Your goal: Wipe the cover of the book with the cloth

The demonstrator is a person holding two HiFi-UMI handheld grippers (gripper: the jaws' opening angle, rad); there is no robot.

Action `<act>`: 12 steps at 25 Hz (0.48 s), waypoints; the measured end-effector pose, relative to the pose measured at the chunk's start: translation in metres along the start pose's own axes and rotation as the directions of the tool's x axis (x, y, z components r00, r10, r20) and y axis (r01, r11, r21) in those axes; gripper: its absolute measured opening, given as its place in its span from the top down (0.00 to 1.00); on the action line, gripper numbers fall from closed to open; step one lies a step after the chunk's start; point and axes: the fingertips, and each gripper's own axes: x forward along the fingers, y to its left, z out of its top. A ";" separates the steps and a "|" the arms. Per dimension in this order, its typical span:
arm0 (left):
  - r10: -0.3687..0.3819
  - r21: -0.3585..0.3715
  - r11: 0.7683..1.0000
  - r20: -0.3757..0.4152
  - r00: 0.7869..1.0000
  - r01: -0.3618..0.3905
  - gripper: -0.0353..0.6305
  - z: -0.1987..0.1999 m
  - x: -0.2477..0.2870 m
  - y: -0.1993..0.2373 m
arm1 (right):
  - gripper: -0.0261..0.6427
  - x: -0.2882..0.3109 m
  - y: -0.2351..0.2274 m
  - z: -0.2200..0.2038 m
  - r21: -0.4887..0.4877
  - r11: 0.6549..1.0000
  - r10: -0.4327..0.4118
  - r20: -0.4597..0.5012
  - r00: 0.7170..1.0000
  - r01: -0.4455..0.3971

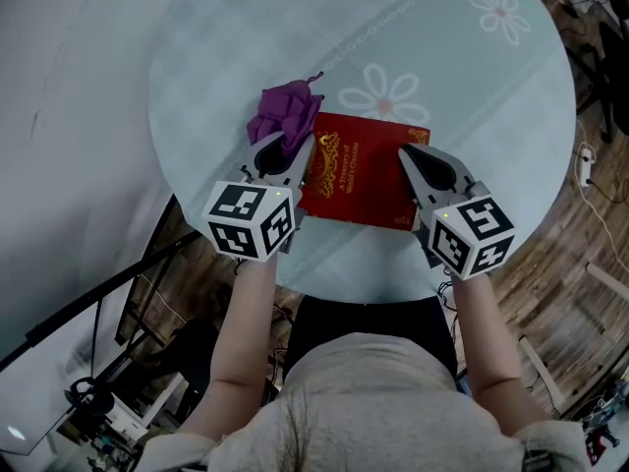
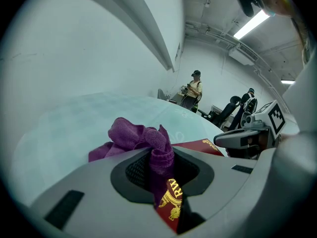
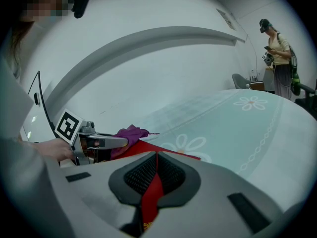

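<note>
A red book [image 1: 359, 170] with gold print lies flat on the round table [image 1: 462, 87], near its front edge. A crumpled purple cloth [image 1: 285, 114] sits at the book's upper left corner. My left gripper [image 1: 285, 147] is shut on a fold of the cloth [image 2: 148, 138], and the book's cover [image 2: 171, 202] shows just under its jaws. My right gripper [image 1: 408, 155] is shut with nothing between its jaws, its tip over the book's right edge. In the right gripper view the red cover [image 3: 151, 192] shows below the closed tips [image 3: 156, 156].
The tabletop is pale blue-green with white flower prints [image 1: 385, 94]. A white wall [image 1: 59, 116] runs close along the left. A person [image 3: 277, 48] stands beyond the far side, near chairs [image 2: 233, 110]. Black stands and cables [image 1: 108, 293] lie below the table's left.
</note>
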 end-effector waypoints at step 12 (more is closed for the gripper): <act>-0.061 0.023 0.998 -0.022 0.998 0.062 0.80 -0.001 0.013 -0.029 | 0.93 -0.017 -0.011 -0.008 0.030 0.999 -0.030 0.009 1.000 0.030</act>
